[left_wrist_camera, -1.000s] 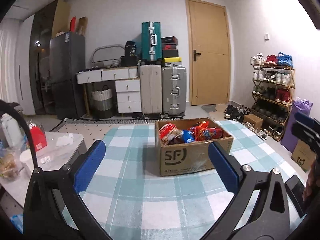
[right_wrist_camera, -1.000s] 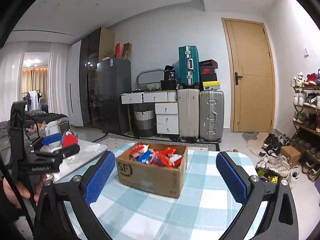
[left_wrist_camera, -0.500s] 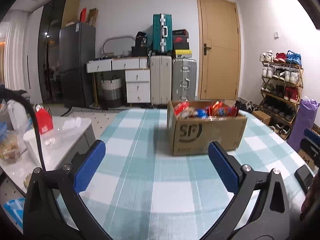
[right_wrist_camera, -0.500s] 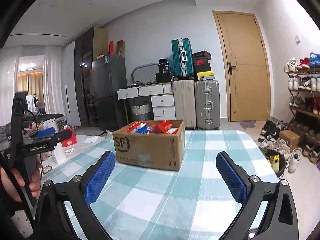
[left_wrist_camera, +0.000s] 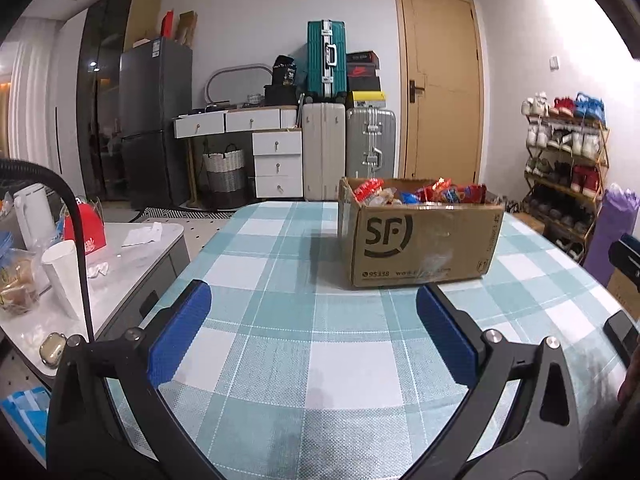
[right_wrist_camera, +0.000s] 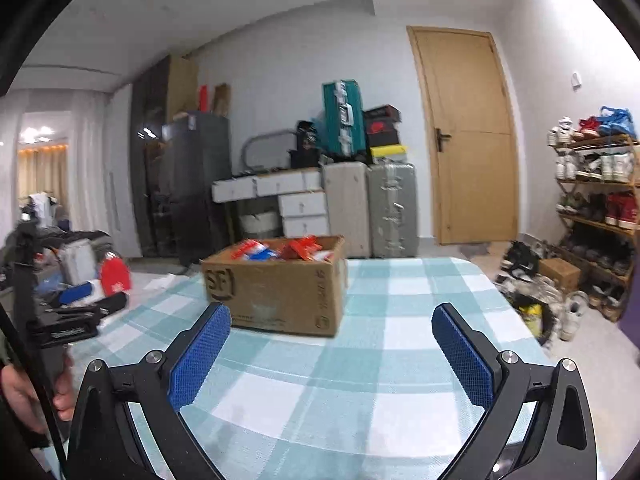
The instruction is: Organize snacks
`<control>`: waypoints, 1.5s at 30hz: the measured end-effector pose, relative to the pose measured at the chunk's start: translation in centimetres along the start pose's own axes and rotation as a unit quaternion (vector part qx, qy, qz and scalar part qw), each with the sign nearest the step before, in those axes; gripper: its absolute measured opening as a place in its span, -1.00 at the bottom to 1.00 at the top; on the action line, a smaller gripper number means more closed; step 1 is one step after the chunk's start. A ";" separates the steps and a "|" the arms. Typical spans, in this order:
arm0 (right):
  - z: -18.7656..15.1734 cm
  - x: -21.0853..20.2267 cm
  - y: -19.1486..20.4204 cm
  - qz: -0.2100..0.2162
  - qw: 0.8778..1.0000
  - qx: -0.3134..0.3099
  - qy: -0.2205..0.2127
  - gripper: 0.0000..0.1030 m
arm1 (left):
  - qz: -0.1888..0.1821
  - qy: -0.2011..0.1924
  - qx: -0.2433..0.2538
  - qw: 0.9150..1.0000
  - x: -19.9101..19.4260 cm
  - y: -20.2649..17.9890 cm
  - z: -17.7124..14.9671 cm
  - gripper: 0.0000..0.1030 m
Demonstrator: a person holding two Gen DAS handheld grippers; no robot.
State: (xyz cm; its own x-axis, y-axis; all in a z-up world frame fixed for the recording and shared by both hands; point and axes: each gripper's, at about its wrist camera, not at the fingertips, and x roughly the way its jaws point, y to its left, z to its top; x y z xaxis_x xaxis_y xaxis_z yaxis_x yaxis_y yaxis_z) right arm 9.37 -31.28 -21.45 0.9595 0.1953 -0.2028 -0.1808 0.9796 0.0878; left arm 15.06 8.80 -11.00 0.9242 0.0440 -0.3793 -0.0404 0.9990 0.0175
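A brown cardboard box marked SF stands on the table with a teal and white checked cloth. It holds several snack packets, red, blue and white. My left gripper is open and empty, low over the cloth, short of the box. In the right wrist view the box sits ahead to the left with the snack packets inside. My right gripper is open and empty, just short of the box's near right corner. The left gripper shows at the left edge there.
A white side table with a cup, a kettle and a red box stands left of the table. Suitcases, drawers and a door are at the back wall. A shoe rack stands at the right. A phone lies near the table's right edge.
Both grippers have come down lower towards the cloth and closer to the box. The box's rim now hides most of the snacks. Both stay open and empty.
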 end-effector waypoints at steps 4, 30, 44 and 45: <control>-0.1 0.2 0.6 -0.026 0.999 -0.020 0.004 0.99 | 0.000 0.009 0.018 1.000 0.4 -0.8 0.1 0.99; 0.1 -0.7 -0.8 -0.010 1.000 0.019 -0.012 0.99 | 0.017 -0.019 -0.011 1.000 -0.4 0.1 -0.3 0.99; 0.1 -0.7 -0.8 -0.007 1.000 0.015 -0.007 0.99 | 0.019 -0.023 -0.012 0.999 -0.6 0.2 -0.5 0.99; 0.1 -0.6 -0.8 -0.008 1.000 0.016 -0.007 0.99 | 0.018 -0.023 -0.012 1.000 -0.6 0.2 -0.5 0.99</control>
State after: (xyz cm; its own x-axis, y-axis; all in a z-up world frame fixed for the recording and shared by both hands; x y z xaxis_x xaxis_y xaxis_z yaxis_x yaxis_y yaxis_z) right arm 8.93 -32.20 -21.27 0.9651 0.1788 -0.1913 -0.1586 0.9805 0.1162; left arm 14.31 8.95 -11.21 0.9382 0.0808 -0.3365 -0.0829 0.9965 0.0081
